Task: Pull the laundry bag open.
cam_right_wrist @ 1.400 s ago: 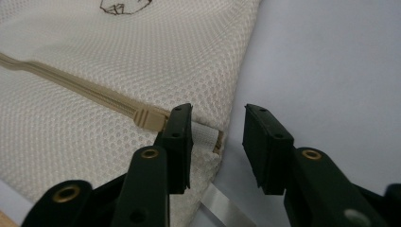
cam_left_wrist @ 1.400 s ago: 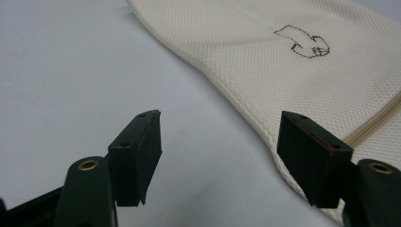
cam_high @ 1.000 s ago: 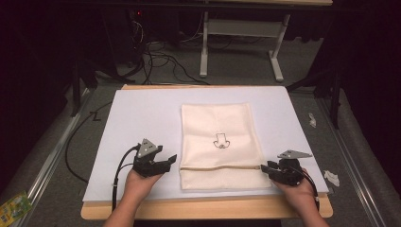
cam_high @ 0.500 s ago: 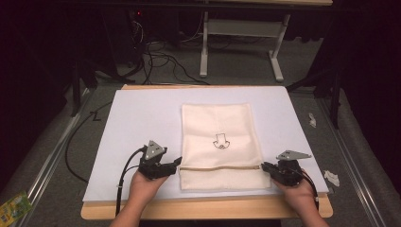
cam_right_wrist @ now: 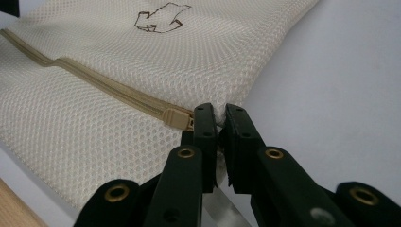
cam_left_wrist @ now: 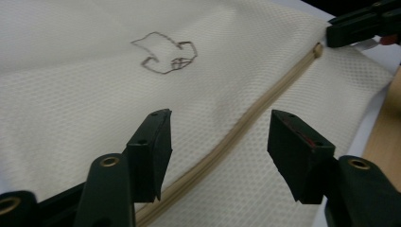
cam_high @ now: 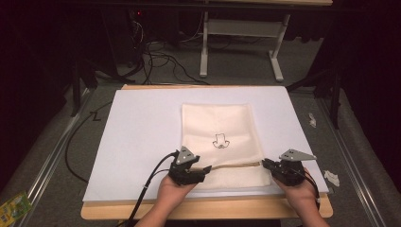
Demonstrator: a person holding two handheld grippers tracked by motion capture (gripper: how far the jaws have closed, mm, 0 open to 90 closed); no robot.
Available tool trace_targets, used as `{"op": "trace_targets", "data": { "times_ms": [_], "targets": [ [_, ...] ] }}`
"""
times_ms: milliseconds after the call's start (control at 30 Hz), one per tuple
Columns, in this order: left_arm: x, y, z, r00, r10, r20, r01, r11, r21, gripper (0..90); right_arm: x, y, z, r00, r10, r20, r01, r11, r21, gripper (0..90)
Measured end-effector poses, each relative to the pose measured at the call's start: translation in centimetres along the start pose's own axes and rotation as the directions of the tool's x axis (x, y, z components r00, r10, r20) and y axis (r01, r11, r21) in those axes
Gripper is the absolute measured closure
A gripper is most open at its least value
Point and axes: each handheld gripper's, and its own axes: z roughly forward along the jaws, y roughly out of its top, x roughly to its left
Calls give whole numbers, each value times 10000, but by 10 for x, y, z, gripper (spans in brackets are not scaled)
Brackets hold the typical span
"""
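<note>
A cream mesh bag [cam_high: 220, 130] with a small dark drawing [cam_high: 220, 141] lies flat on the white sheet [cam_high: 142, 127]. A tan zipper [cam_high: 236, 165] runs across its near end. My left gripper [cam_high: 201, 171] rests over the bag's left part near the zipper [cam_left_wrist: 231, 142], jaws open with the zipper line between them. My right gripper [cam_high: 265, 164] is shut on the mesh bag's right edge [cam_right_wrist: 218, 118], just beside the tan zipper pull [cam_right_wrist: 176, 117]. The right gripper's black tip [cam_left_wrist: 359, 26] shows far off in the left gripper view.
The white sheet covers a wooden table [cam_high: 213, 210]. Cables [cam_high: 156, 52] and a white table frame [cam_high: 241, 38] stand on the floor behind. Scraps of white paper [cam_high: 331, 177] lie right of the sheet. A green packet [cam_high: 12, 208] lies on the floor at bottom left.
My left gripper has slid rightward onto the bag's left part by the zipper. The right gripper has stayed at the bag's right edge.
</note>
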Motion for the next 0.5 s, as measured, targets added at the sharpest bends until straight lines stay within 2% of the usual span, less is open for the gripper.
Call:
{"op": "trace_targets", "data": {
  "times_ms": [133,367,500],
  "targets": [
    [-18,4,17,9983,139,562,-135,9999,-81,480,0,0,-1,9999,-110,-10,110,9999,-83,853],
    [-46,14,52,9899,238,1400,-257,9996,122,579,0,1,-2,10000,-13,-35,12,9997,-242,853],
    [-58,23,72,9844,0,1760,-42,9997,234,631,1,1,-3,10000,7,-38,-8,9994,-334,853]
  ]
}}
